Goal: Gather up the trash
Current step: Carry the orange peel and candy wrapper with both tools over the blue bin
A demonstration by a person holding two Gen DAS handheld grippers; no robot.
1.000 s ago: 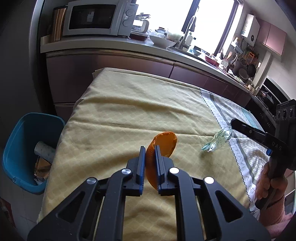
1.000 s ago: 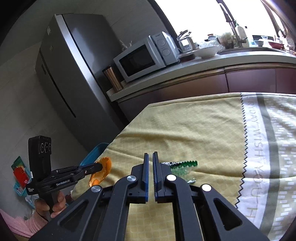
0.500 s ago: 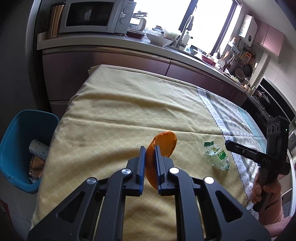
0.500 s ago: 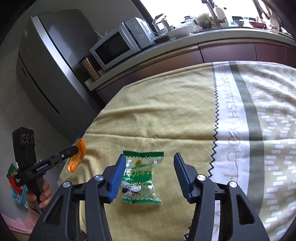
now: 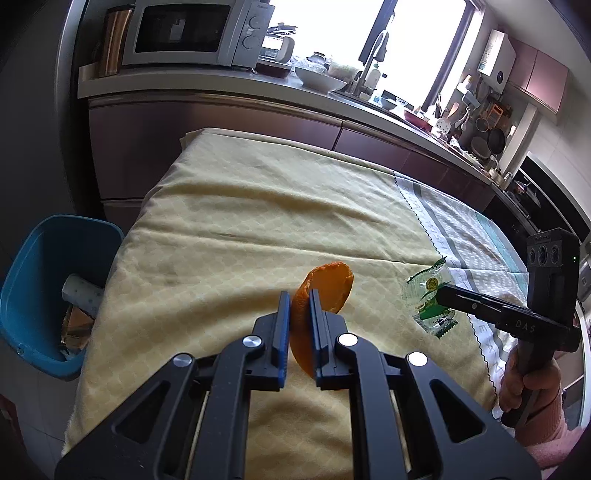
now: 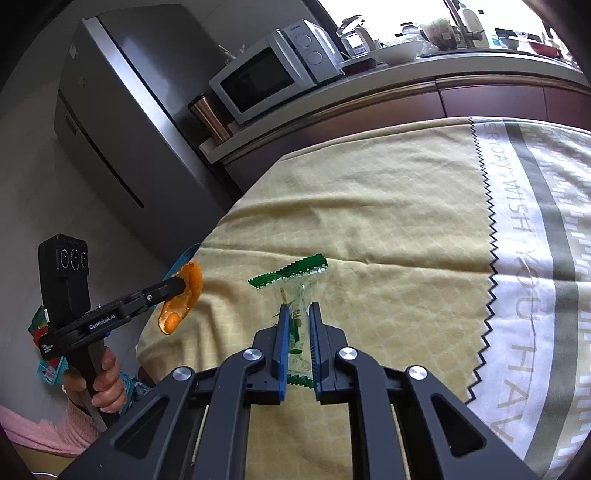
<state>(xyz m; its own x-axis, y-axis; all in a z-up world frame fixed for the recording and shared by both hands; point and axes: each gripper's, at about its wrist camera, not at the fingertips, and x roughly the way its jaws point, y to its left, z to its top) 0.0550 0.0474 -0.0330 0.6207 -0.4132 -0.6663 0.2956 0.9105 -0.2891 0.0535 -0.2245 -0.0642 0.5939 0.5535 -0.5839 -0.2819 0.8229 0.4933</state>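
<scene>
My left gripper is shut on a curved piece of orange peel, held a little above the yellow tablecloth. In the right wrist view the same peel hangs from that gripper at the table's left edge. My right gripper is closing its jaws on a clear candy wrapper with green serrated ends, and the blue pads pinch its middle. In the left wrist view the wrapper sticks out of the right gripper's tip, just over the cloth.
A blue bin with a paper roll and other trash in it stands on the floor left of the table. Behind the table runs a counter with a microwave, and a grey fridge stands further left. A hand holds each gripper.
The right gripper let the wrapper drop onto the cloth, opened wide over it, then came down and shut on it again. The left gripper with the peel has stayed put.
</scene>
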